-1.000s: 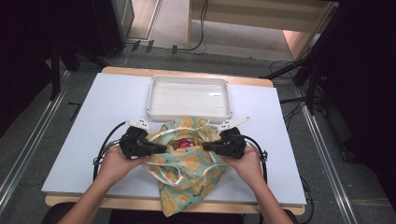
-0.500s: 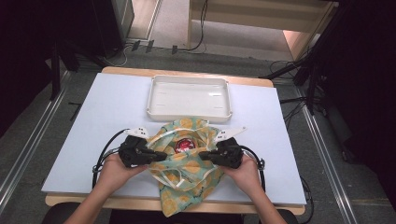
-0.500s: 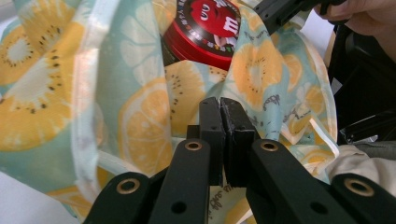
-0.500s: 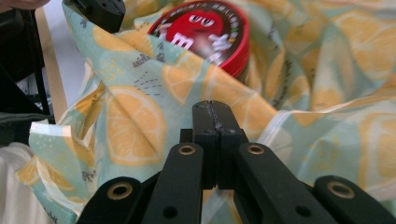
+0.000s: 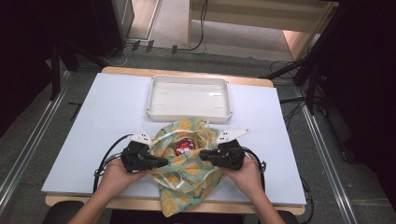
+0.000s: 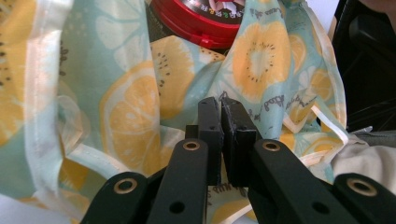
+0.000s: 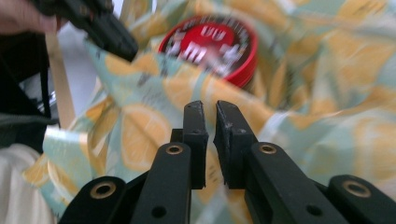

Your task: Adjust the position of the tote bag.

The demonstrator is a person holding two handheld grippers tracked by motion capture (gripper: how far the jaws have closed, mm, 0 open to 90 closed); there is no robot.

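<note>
A red tin (image 5: 185, 146) is sitting in the open mouth of a lemon-print bag (image 5: 184, 179) at the tabletop's (image 5: 93, 126) near edge. The left hand-held gripper (image 5: 164, 162), at the tin's 8 o'clock, and the right hand-held gripper (image 5: 203, 153), at its 4 o'clock, are lying about equally near. Both are nearly closed; whether they are pinching cloth, I cannot tell. The bag's long axis is running 12 to 6, mouth toward the tray (image 5: 189, 84).

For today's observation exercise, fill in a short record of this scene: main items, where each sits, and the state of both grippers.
Cloth: fruit-print cloth, crumpled at the table's near edge
Tin: red round tin, nestled in the cloth's middle
Tray: white tray, empty, beyond the cloth
Left gripper: jaws shut, at the cloth's left side
Right gripper: jaws nearly shut, at the cloth's right side
Table: white table
</note>
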